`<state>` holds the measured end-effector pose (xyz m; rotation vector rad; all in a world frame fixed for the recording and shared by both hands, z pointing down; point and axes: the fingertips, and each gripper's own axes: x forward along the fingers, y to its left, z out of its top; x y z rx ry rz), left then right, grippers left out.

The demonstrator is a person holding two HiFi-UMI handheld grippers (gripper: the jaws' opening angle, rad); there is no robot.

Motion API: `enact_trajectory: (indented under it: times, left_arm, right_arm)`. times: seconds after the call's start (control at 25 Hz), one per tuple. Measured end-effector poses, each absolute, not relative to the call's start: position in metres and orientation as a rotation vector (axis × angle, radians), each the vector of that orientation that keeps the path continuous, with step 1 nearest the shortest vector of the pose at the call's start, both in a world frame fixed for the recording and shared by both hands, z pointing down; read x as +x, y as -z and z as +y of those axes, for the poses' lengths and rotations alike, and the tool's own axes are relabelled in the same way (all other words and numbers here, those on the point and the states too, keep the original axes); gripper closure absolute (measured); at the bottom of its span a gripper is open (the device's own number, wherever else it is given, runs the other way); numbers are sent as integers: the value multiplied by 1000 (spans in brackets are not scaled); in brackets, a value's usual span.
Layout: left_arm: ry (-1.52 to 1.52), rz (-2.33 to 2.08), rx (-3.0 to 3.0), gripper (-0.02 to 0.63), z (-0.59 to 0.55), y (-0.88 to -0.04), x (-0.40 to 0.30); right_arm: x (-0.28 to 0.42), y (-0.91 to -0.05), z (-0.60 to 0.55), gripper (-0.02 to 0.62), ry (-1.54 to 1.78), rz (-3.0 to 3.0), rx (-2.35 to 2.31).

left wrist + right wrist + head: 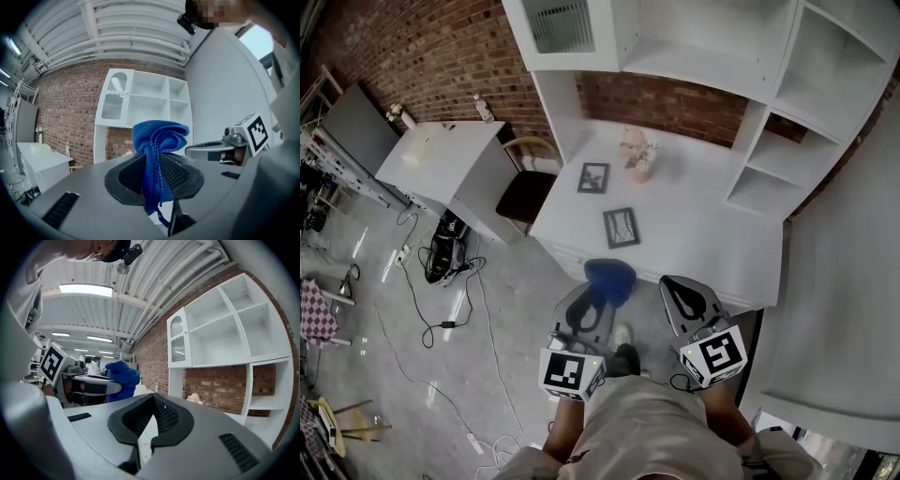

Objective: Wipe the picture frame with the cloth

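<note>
Two dark picture frames lie on the white desk (703, 234): one nearer me (621, 227), one further back (593, 177). My left gripper (598, 287) (157, 161) hovers in front of the desk's near edge, shut on a bunched blue cloth (610, 277) (157, 140) that sticks up out of its jaws. The right gripper (685, 287) (152, 404) is level with it to the right, jaws shut with nothing in them. In the right gripper view the cloth (120, 378) shows at the left. Both grippers are short of the frames.
A small vase of pale flowers (637, 156) stands behind the frames. White shelving (769, 112) rises over the desk. A chair (528, 189) and a white cabinet (441, 159) with a bottle (483, 110) stand to the left. Cables (441, 309) trail over the floor.
</note>
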<state>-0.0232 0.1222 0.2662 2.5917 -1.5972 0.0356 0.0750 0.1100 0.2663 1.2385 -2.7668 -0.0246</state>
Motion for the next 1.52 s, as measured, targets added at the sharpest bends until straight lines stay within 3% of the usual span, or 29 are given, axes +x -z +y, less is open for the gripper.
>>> enact_trajectory:
  times: [0.72, 1.52]
  left_arm:
    - [-48, -1463, 2613, 511, 1, -285, -57]
    - [-156, -1406, 2636, 511, -51, -327, -68]
  right_arm:
    - [34, -290, -5, 598, -34, -2640, 1298]
    - [22, -347, -52, 598, -138, -2512, 1312]
